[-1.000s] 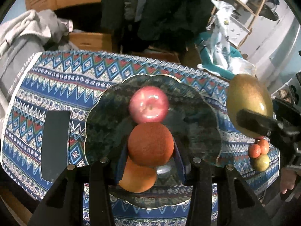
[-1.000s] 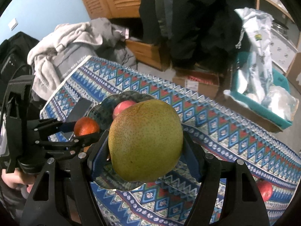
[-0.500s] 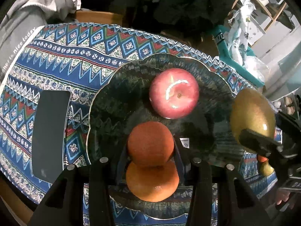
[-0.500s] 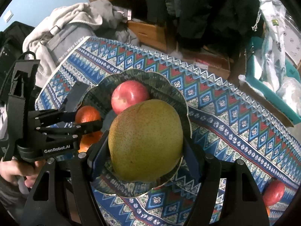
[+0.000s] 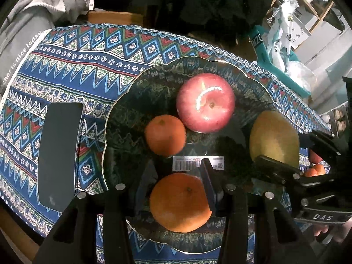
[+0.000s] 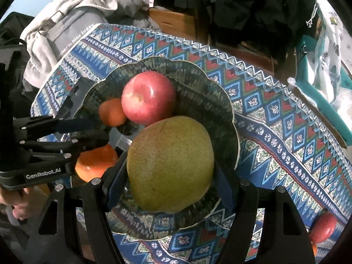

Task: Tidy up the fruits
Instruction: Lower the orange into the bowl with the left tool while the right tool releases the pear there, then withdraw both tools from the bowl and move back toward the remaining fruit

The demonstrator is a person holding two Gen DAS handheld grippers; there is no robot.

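A dark glass plate [image 5: 123, 101] on the patterned cloth holds a red apple [image 5: 205, 102], a small orange [image 5: 165, 135] touching it, and a larger orange [image 5: 180, 202]. My left gripper [image 5: 178, 161] hangs low over the plate, its fingers about a small orange's width apart with nothing pressed between them. The small orange lies just past their tips and the larger orange [image 6: 96, 162] sits under them. My right gripper [image 6: 170, 167] is shut on a big green-yellow pear [image 6: 170, 165] just above the plate's [image 6: 228, 101] near right part, beside the apple [image 6: 148, 98].
A black phone [image 5: 59, 151] lies on the cloth left of the plate. Loose fruit sits at the table's right end: a red apple [image 6: 323, 228] and small oranges [image 5: 314, 169]. A pile of clothes [image 6: 66, 17] and a teal crate of bags [image 5: 283, 44] stand beyond the table.
The small orange has left my left fingers and now rests on the plate against the apple. Both grippers have sunk toward the plate, the right one bringing the pear low over it.
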